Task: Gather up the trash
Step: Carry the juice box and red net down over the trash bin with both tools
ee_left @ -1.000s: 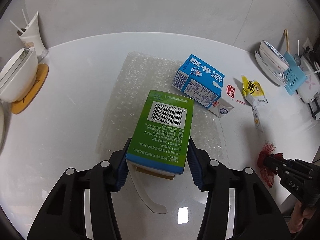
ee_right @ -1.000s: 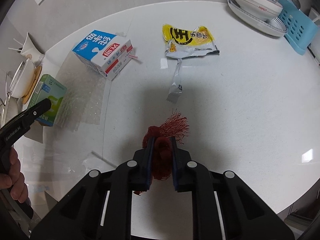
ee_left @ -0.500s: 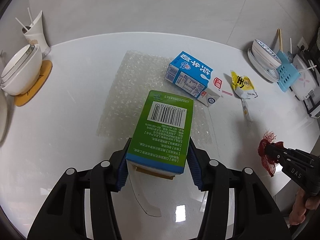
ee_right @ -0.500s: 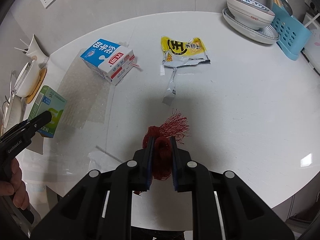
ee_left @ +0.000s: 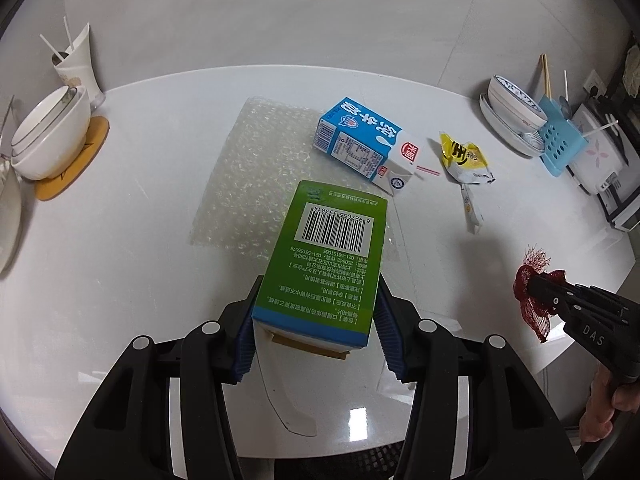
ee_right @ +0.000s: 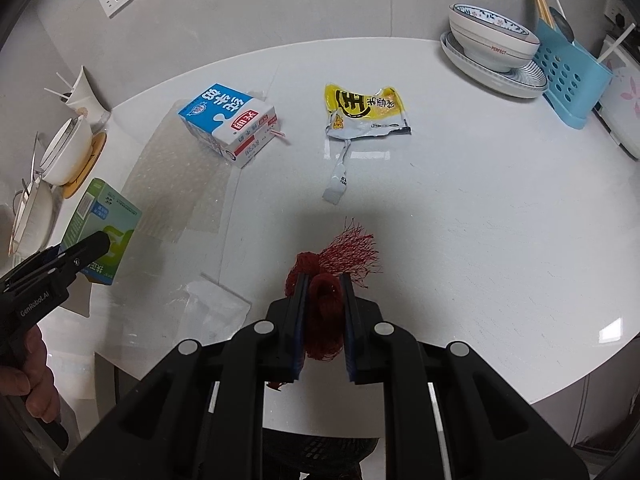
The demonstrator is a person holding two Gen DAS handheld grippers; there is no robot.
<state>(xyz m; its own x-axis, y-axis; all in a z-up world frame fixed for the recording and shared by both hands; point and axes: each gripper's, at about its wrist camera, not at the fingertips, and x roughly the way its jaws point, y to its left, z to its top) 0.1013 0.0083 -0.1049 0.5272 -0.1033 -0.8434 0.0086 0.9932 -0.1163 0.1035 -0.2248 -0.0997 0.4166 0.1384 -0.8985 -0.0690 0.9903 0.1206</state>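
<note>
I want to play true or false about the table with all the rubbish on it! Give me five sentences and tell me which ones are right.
1. The left gripper grips a green cardboard box with a barcode. True.
2. The right gripper grips a yellow snack wrapper. False: it is shut on a red mesh net bag; the torn yellow snack wrapper lies on the white round table.
3. The blue and white milk carton lies on its side. True.
4. The clear bubble wrap sheet is held up in the air. False: it lies flat on the table.
5. The patterned bowl sits on a plate beside a light blue plastic holder. True.
</note>
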